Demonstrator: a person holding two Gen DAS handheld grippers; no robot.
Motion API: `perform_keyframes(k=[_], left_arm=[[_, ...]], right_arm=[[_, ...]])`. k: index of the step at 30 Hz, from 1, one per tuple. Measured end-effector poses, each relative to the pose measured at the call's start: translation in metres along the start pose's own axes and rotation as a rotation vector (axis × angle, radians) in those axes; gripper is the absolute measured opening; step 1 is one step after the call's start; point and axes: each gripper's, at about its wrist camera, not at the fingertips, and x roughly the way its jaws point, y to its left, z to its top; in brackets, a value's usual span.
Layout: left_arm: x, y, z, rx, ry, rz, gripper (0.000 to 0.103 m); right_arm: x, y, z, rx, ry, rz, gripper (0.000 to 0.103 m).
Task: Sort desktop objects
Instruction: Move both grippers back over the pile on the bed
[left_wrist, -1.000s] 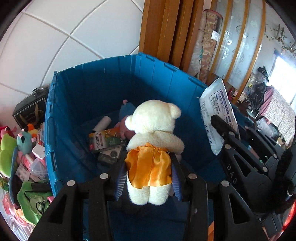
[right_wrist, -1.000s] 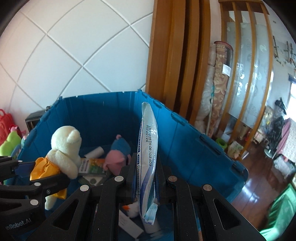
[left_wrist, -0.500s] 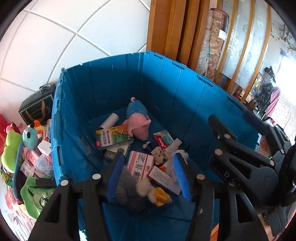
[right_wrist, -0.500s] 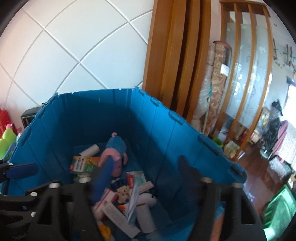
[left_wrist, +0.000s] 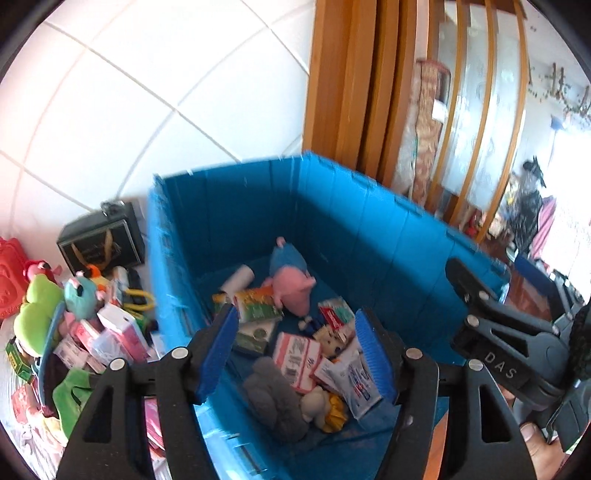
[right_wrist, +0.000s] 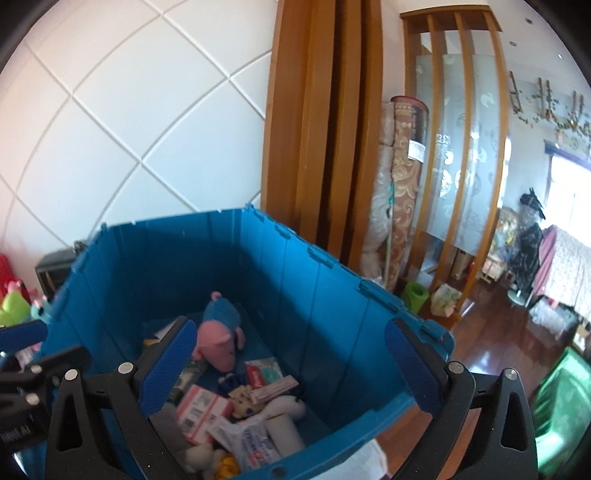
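Note:
A blue plastic bin (left_wrist: 369, 221) holds sorted things: a pink and blue plush pig (left_wrist: 291, 280), boxes, a white bear in an orange dress (left_wrist: 325, 406) lying at the bin's near end, and a white and blue packet (left_wrist: 358, 380) beside it. My left gripper (left_wrist: 295, 350) is open and empty above the bin's near edge. My right gripper (right_wrist: 291, 365) is open wide and empty above the bin (right_wrist: 332, 295); the bear (right_wrist: 207, 458) and the packet (right_wrist: 251, 443) lie below it.
A pile of plush toys and small boxes (left_wrist: 74, 325) lies left of the bin, with a black box (left_wrist: 99, 240) behind it. A tiled wall (left_wrist: 147, 92) and a wooden screen (right_wrist: 325, 129) stand behind the bin. The right gripper's body (left_wrist: 517, 354) shows at the left view's right side.
My left gripper opened and dropped the bear into the bin. My right gripper opened and dropped the packet into the bin. Both grippers have pulled back and up.

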Motion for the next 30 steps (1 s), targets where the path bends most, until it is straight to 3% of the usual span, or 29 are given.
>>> perform_keyframes(k=[7,17,22,30], left_arm=[[-0.046,0.058,-0.015,-0.068,-0.136,0.049,0.065],[-0.083,0.181,-0.062,-0.178,-0.143,0.234,0.065],[-0.094,0.247,-0.100,-0.201,-0.076,0.370,0.065],[-0.087,0.341,-0.183,-0.290,0.149,0.506,0.065]], right_arm=[[-0.040,0.029,-0.003,0.058,-0.072,0.114,0.103],[-0.082,0.133,-0.013,-0.019,-0.137,0.349,0.103],[-0.097,0.196,-0.028,-0.084,-0.127,0.473,0.103],[-0.095,0.295,-0.086,-0.251,-0.010,0.593,0.103]])
